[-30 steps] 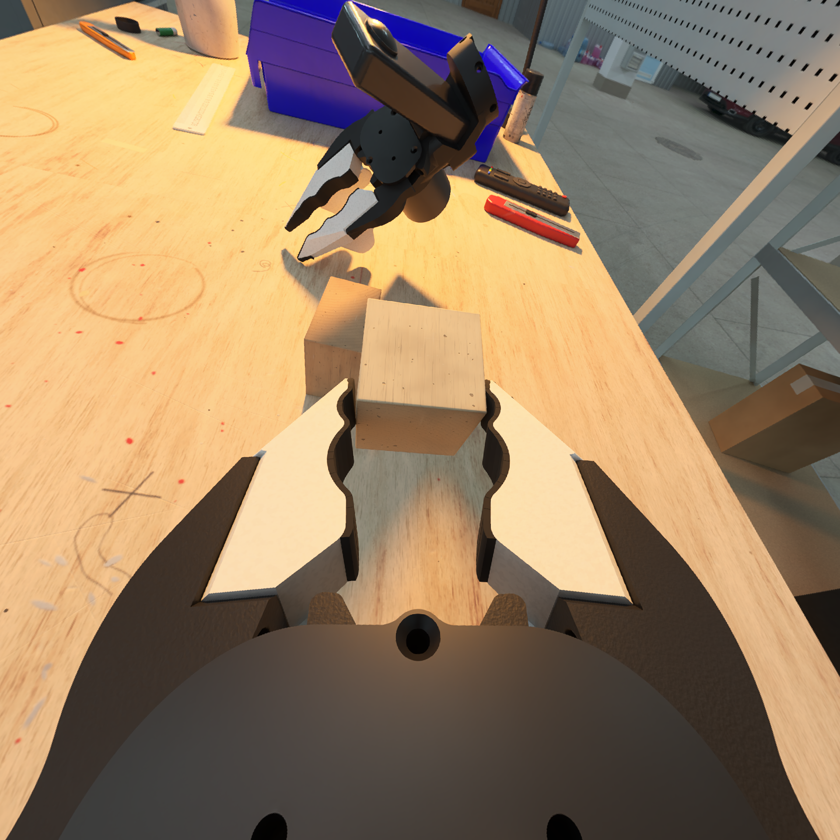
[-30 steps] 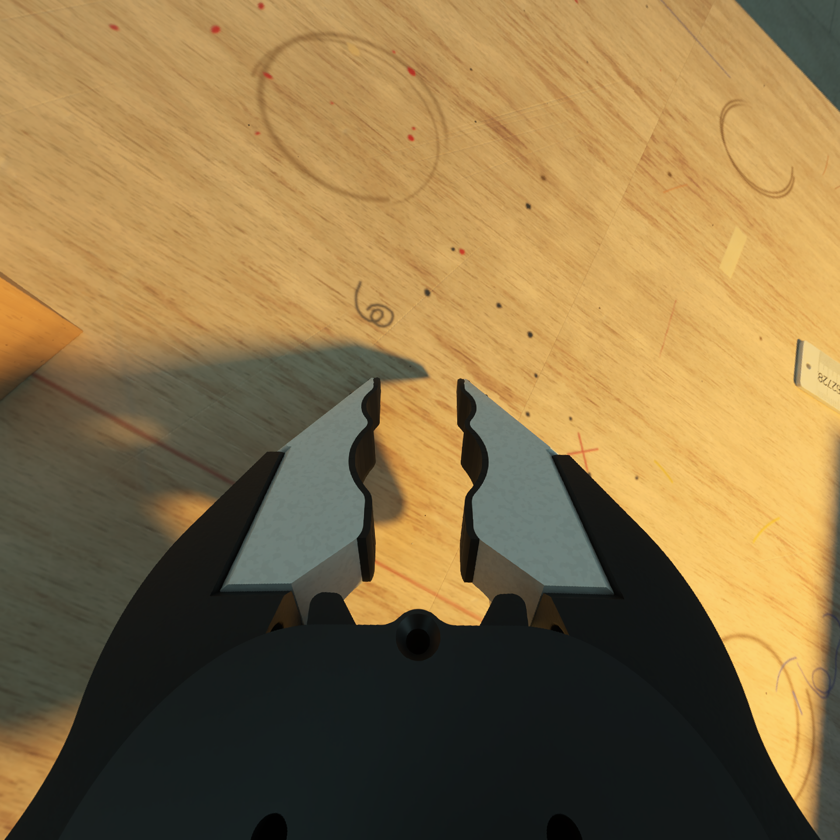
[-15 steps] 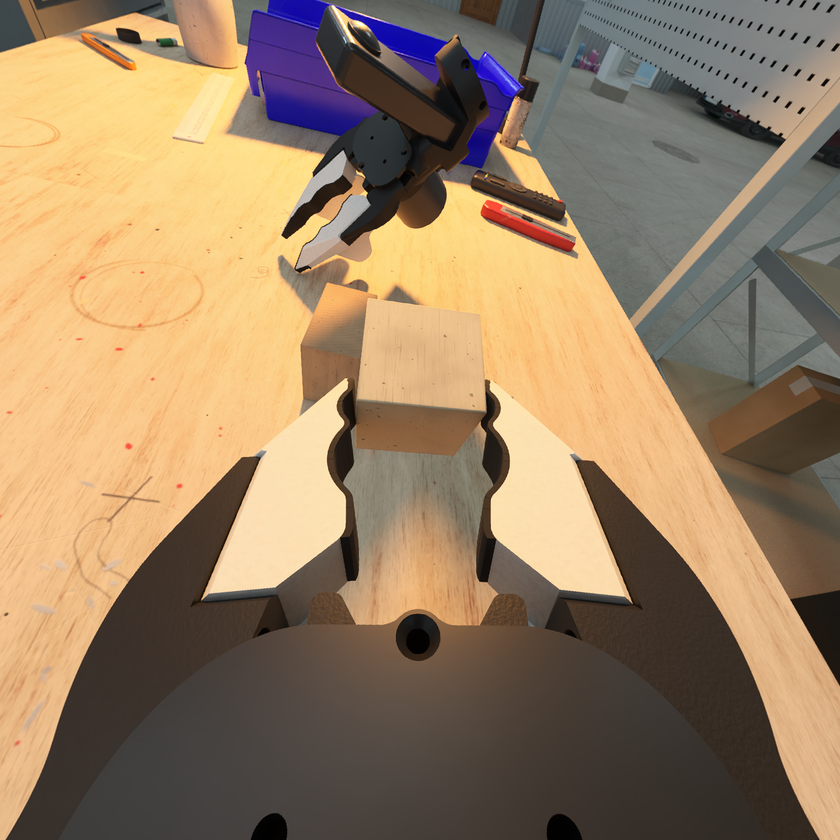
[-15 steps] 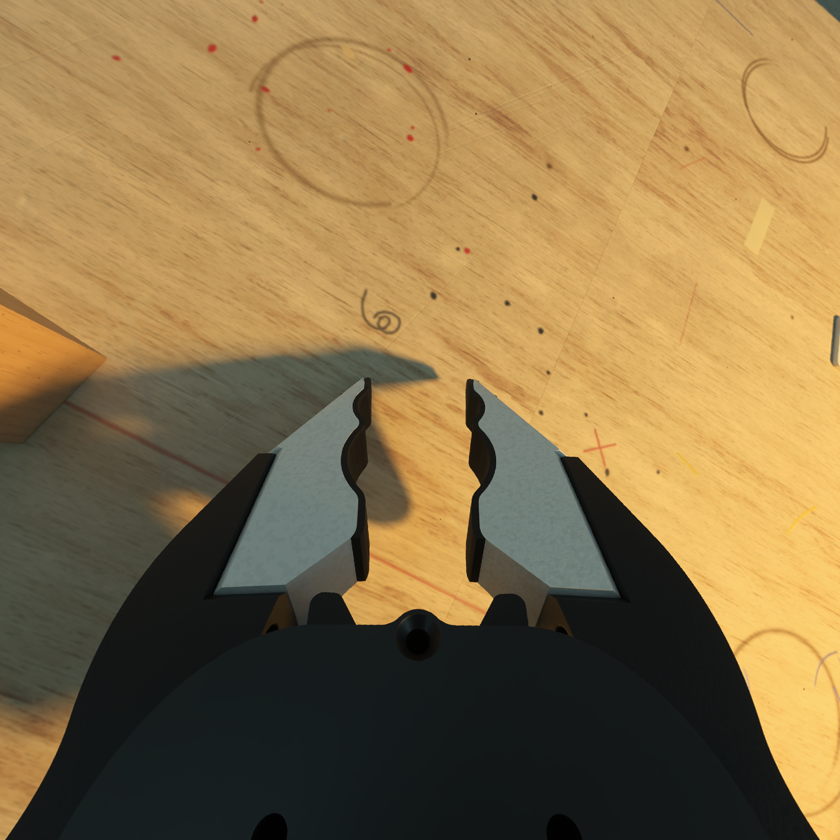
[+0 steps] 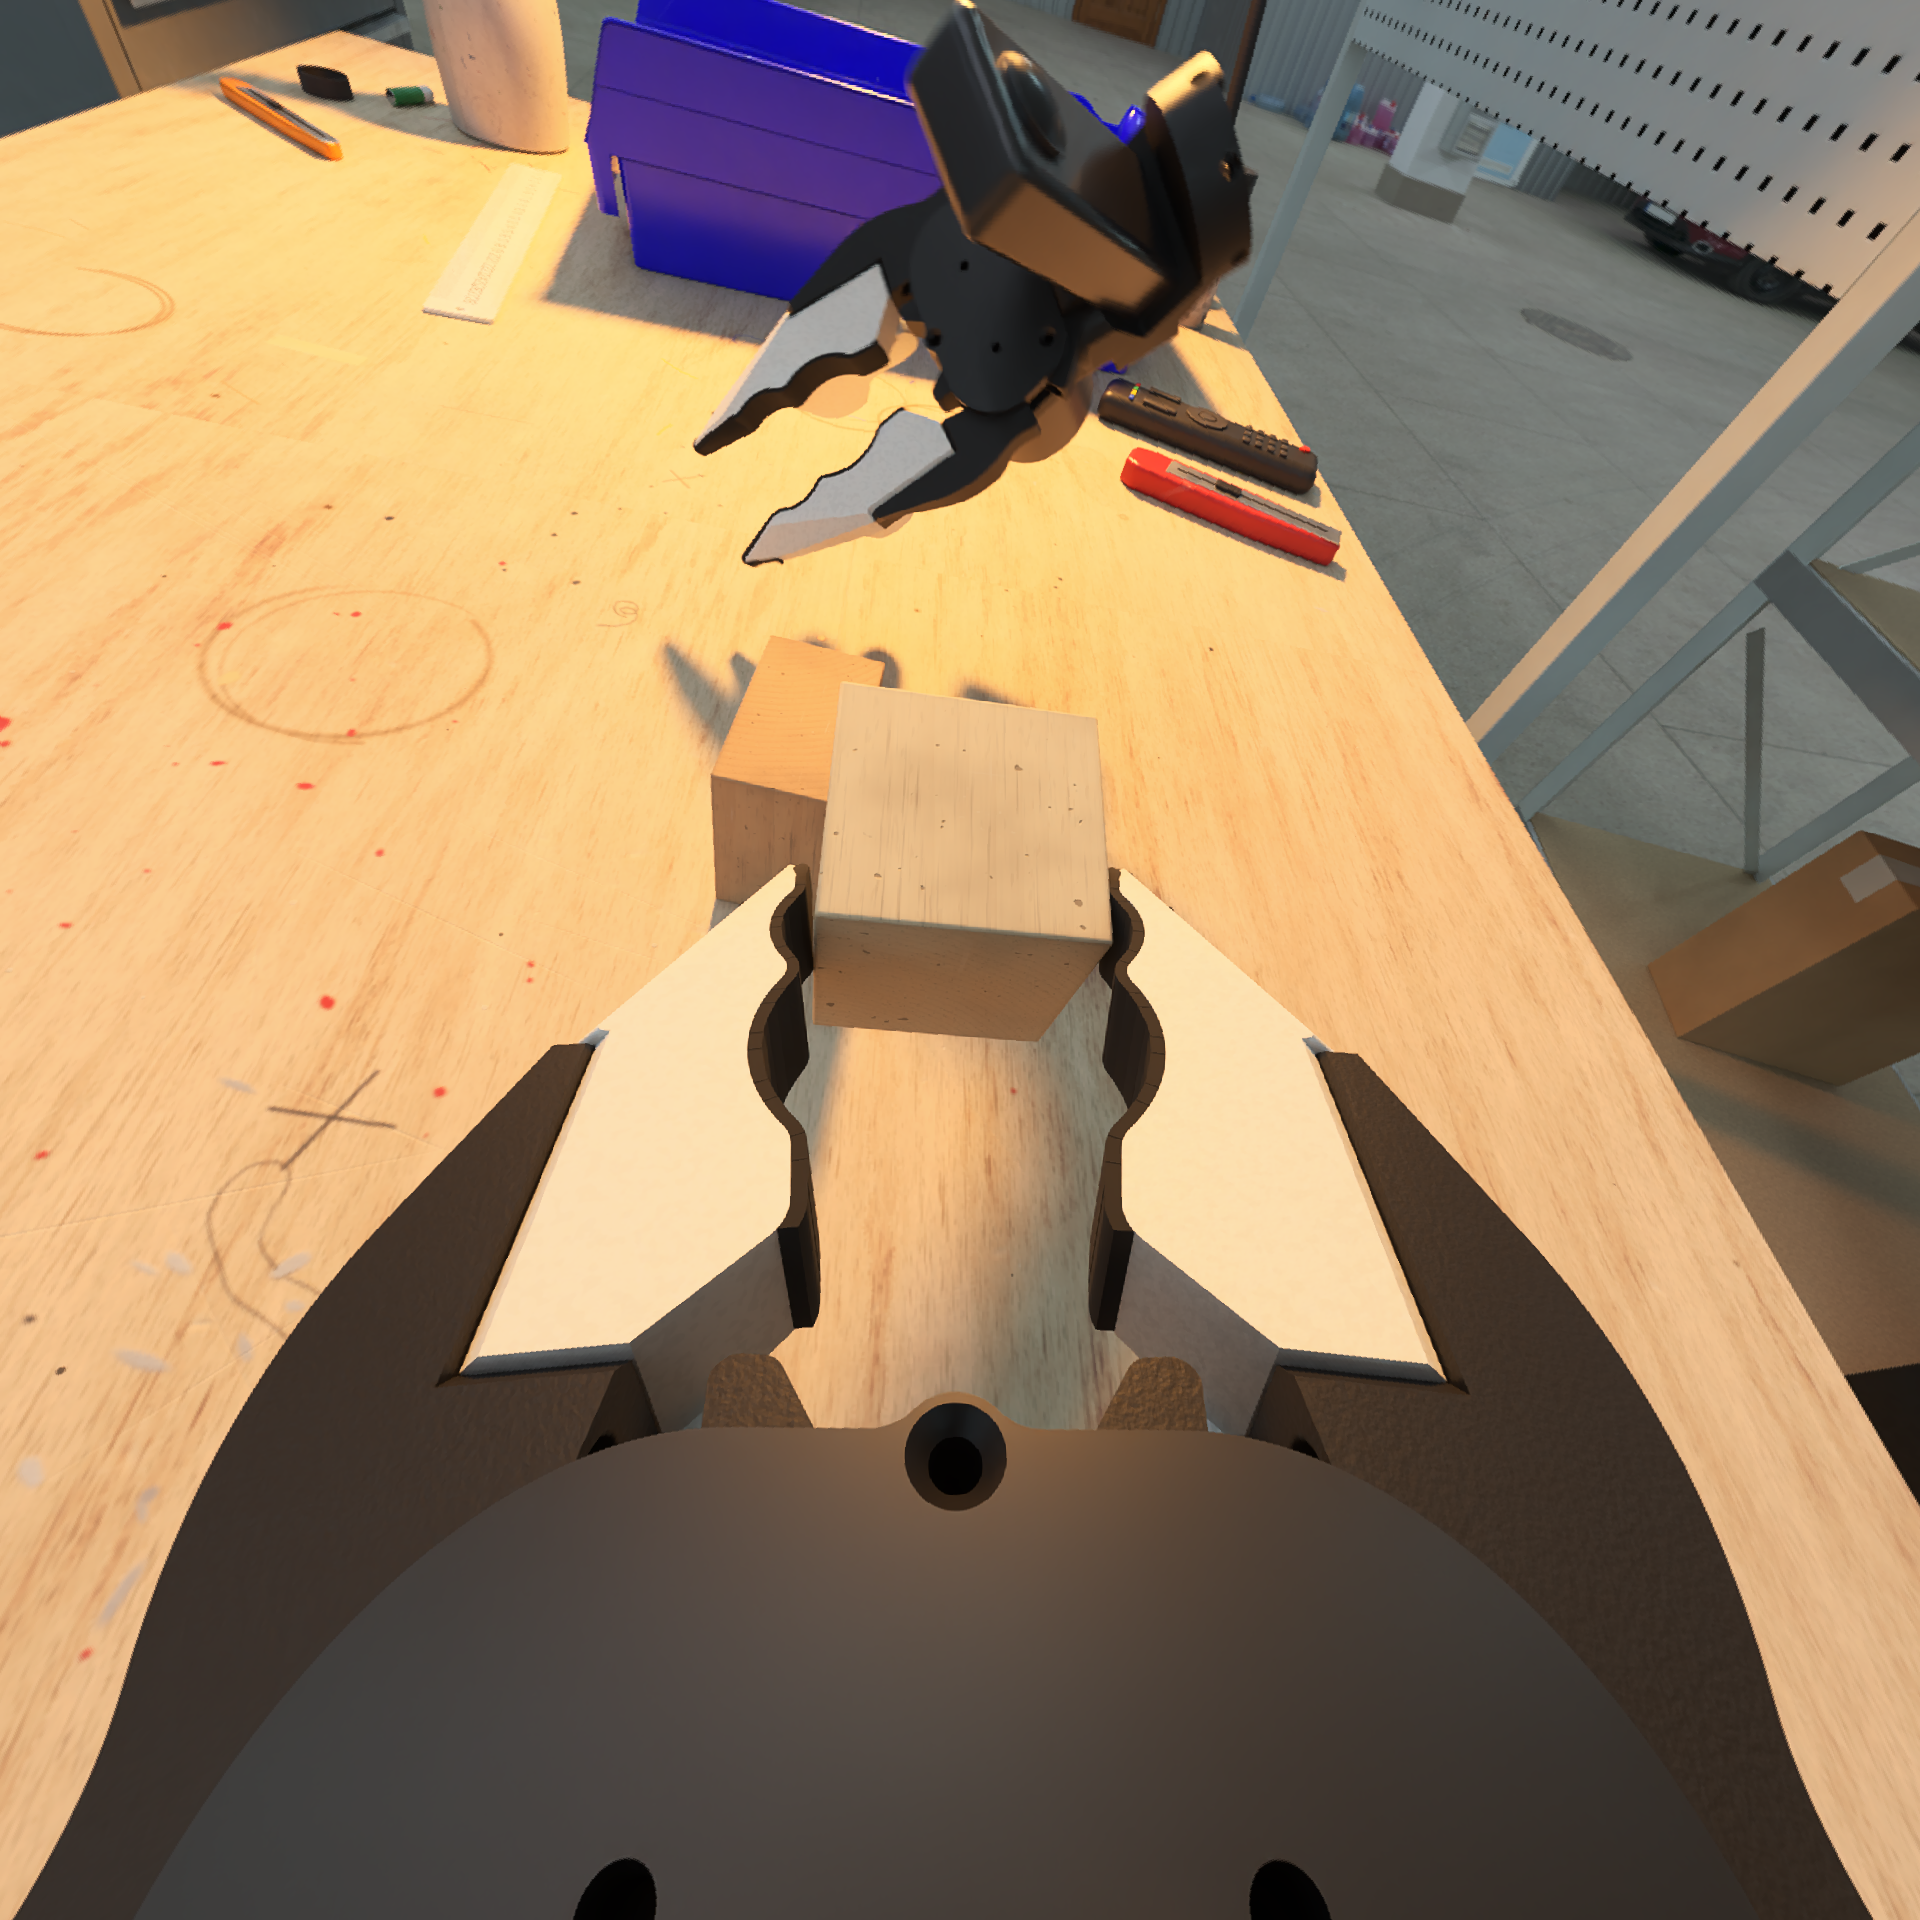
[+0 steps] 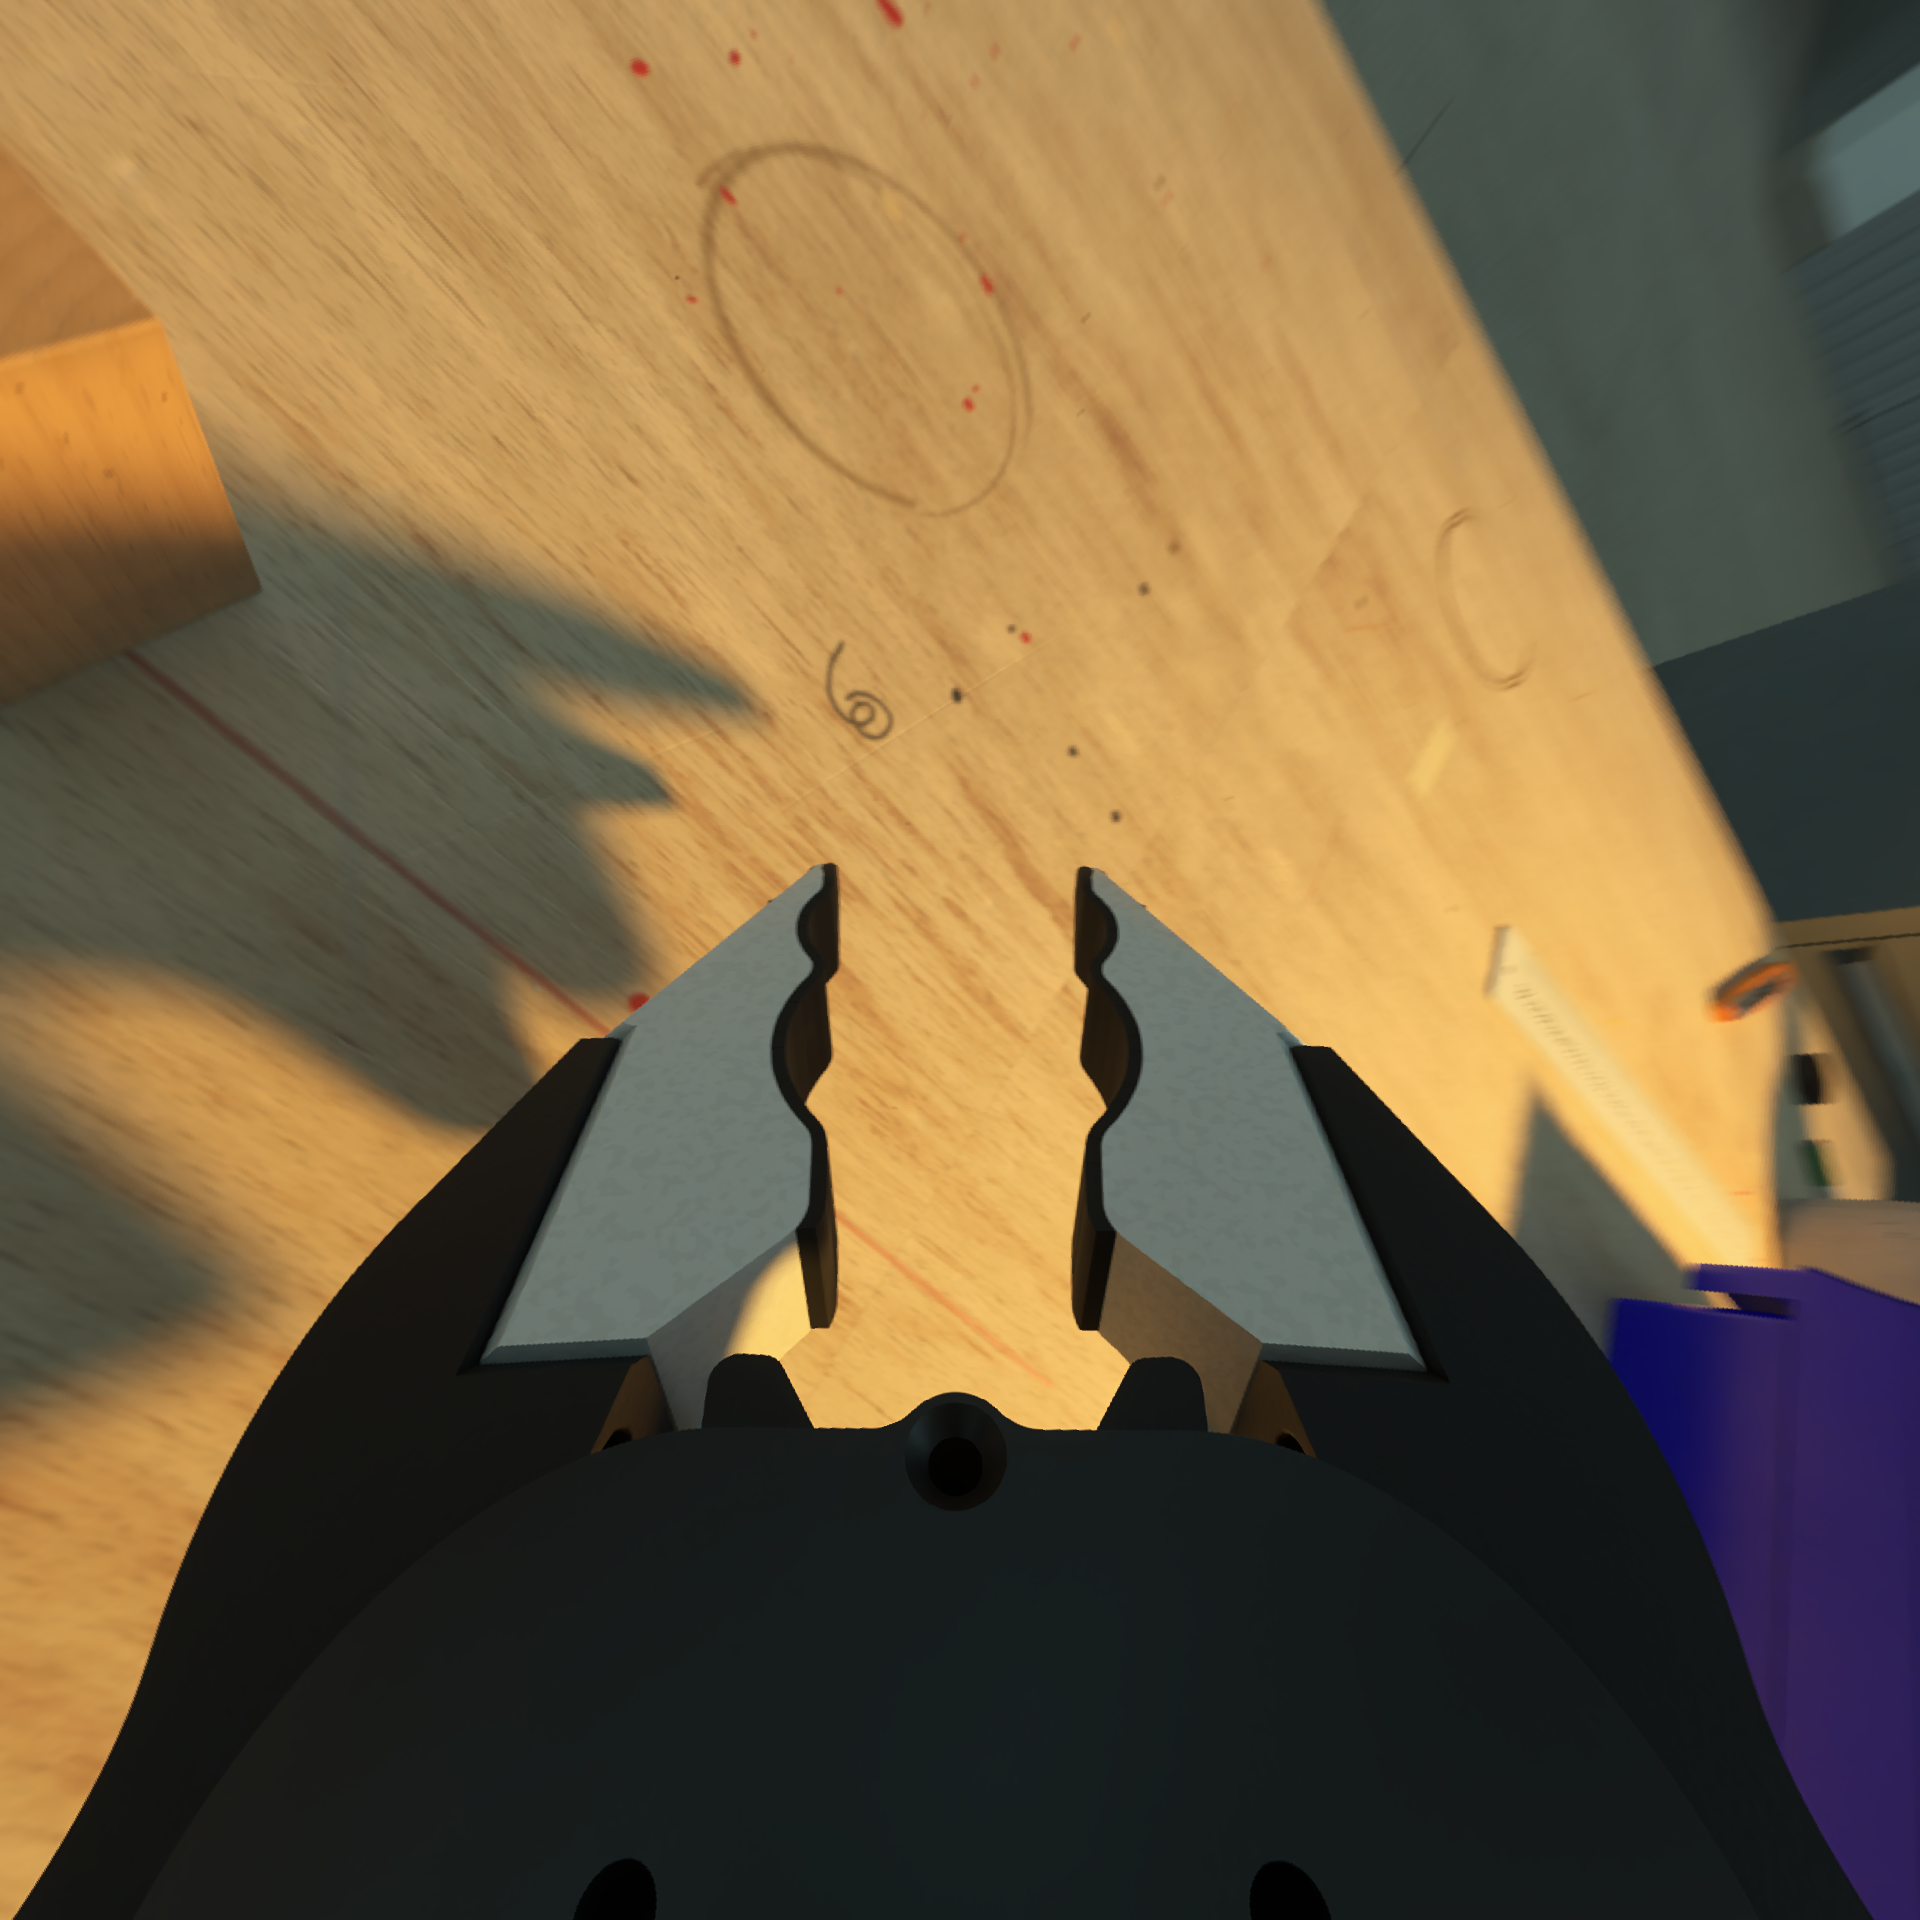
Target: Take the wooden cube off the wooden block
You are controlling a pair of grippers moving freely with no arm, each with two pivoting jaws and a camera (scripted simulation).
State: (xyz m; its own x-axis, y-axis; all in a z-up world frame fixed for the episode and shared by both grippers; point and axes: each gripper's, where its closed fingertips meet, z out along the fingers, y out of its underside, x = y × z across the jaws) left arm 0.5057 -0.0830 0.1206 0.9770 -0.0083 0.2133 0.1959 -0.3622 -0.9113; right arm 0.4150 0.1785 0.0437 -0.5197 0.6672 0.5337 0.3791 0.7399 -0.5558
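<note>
My left gripper [image 5: 958,883] is shut on the pale wooden cube [image 5: 961,831] and holds it above the workbench. The darker wooden block [image 5: 774,748] stands on the bench just behind and left of the cube, partly hidden by it. I cannot tell whether the two touch. My right gripper [image 5: 732,501] hovers open and empty beyond the block, fingers pointing down and to the left. In the right wrist view the right gripper [image 6: 956,873] is open over bare bench, with the block [image 6: 94,488] at the left edge.
A blue bin [image 5: 748,177] stands at the back. A black remote [image 5: 1205,436] and a red utility knife [image 5: 1231,509] lie near the bench's right edge. A white ruler [image 5: 494,244] lies at the back left. A cardboard box [image 5: 1808,966] sits on the floor.
The right gripper has opened wider, turned, and shifted right of its earlier place. The left gripper keeps its hold on the cube with little change.
</note>
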